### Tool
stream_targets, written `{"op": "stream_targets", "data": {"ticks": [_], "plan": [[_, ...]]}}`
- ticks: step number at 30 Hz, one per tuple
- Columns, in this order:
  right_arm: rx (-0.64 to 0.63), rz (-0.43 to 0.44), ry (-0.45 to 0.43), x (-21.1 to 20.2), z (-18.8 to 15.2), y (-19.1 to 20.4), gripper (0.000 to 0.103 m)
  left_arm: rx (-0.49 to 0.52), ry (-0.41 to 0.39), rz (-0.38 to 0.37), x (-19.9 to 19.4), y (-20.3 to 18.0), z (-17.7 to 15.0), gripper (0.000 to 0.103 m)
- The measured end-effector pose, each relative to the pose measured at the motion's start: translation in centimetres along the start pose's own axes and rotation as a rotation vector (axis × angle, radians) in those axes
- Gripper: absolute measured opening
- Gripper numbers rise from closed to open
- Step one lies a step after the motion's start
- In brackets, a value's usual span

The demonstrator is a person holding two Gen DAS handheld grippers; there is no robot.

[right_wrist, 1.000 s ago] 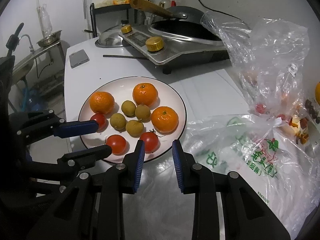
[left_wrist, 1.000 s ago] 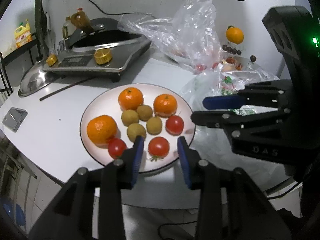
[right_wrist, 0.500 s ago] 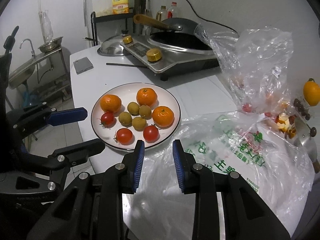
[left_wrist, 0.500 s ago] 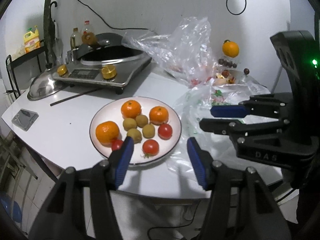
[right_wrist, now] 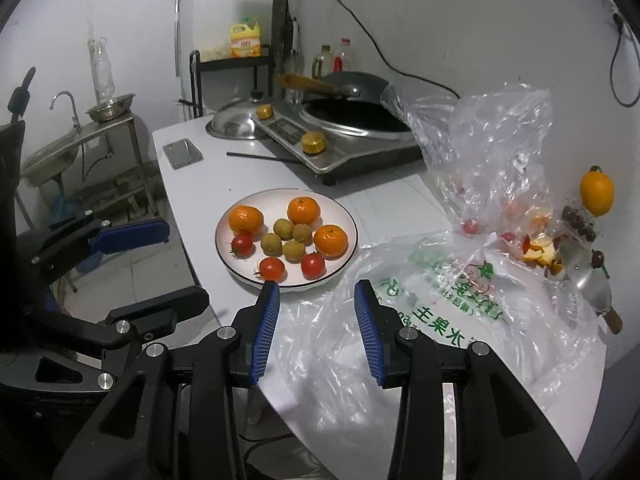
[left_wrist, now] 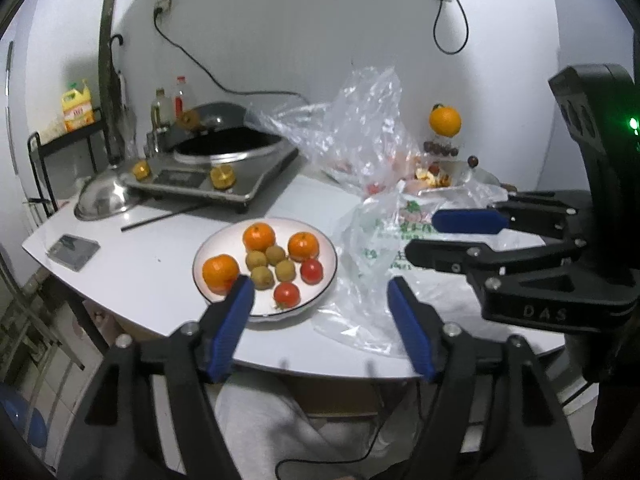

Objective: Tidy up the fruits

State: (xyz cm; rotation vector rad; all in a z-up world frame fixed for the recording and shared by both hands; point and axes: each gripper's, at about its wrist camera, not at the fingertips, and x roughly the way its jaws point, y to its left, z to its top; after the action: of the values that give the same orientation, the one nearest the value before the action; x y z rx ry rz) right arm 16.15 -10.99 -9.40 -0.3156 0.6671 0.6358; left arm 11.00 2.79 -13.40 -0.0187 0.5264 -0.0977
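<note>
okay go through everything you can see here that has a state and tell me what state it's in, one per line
left gripper: open, empty, held off the table's near edge.
right gripper: open, empty, over the printed bag.
plate: holds three oranges, four small brown fruits, three tomatoes.
printed bag: lying flat, crumpled, beside the plate.
clear bag: standing open, some red fruit inside.
wok: uncovered, on the cooker.
steel lid: off, resting on the table.

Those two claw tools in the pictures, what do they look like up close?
Both are black plastic frames joined with silver screws. Each finger ends in a blue ribbed pad. The right gripper has "DAS" lettering on its body and a small green light on its upright housing. The left gripper looks the same build.
</note>
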Motion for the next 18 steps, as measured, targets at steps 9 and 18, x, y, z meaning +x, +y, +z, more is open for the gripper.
{"op": "stream_targets", "data": {"ticks": [9,18], "plan": [[0.037,-0.016,-0.093,-5.1,-1.0,0.1,0.049,0.027,-0.061,0.067,-3.9,-1.4,0.5,0.08],[0.06,-0.037,-0.184,-9.8,-2.2,0.6,0.058,0.054,-0.129,0.089,-7.8,-3.3,0.4,0.092]]}}
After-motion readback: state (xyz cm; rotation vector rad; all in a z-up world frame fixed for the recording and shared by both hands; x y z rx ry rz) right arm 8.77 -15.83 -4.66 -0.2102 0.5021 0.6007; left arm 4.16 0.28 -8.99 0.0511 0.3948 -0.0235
